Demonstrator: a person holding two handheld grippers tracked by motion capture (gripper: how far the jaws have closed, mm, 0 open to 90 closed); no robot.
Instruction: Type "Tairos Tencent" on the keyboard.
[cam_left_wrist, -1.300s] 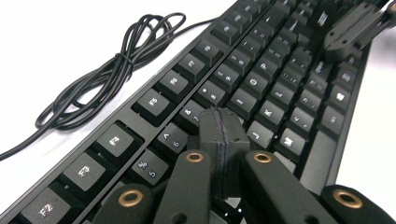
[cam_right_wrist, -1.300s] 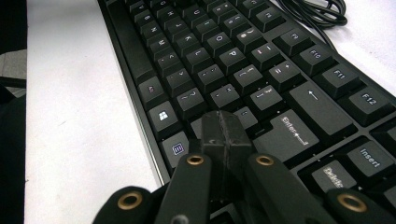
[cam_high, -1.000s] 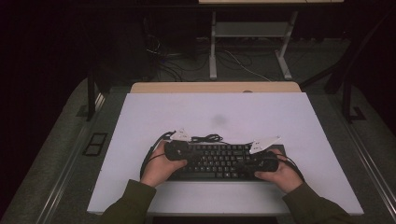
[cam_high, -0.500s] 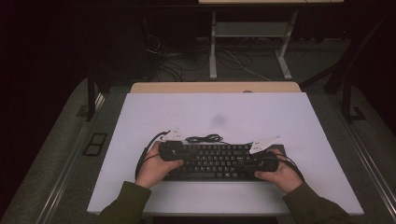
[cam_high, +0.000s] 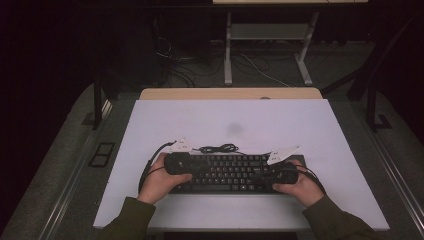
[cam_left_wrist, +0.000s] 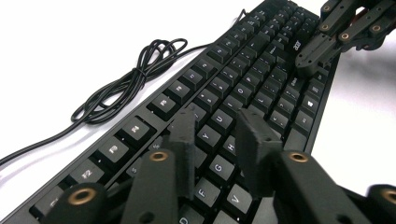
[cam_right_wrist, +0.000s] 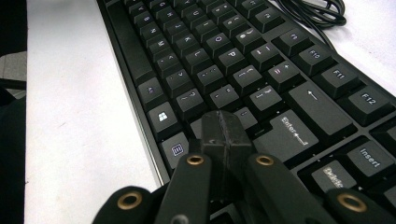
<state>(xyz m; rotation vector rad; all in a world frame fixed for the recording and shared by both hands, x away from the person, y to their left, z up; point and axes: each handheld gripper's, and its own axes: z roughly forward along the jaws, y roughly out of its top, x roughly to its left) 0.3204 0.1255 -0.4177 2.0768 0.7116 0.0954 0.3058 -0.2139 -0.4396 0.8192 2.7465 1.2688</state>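
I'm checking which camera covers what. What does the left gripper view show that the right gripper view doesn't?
Left gripper view alone: its own left gripper with jaws parted, having just been opening, nothing between them, and the right gripper farther off. Right gripper view alone: jaws pressed together, and the Enter key. Both share the black keyboard and its coiled cable.

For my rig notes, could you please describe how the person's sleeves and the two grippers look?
Olive-green sleeves cover both forearms. The left gripper and right gripper are matte black, with blocky jaws, brass-coloured pivot rivets, trailing black cables and pale three-cornered top plates.
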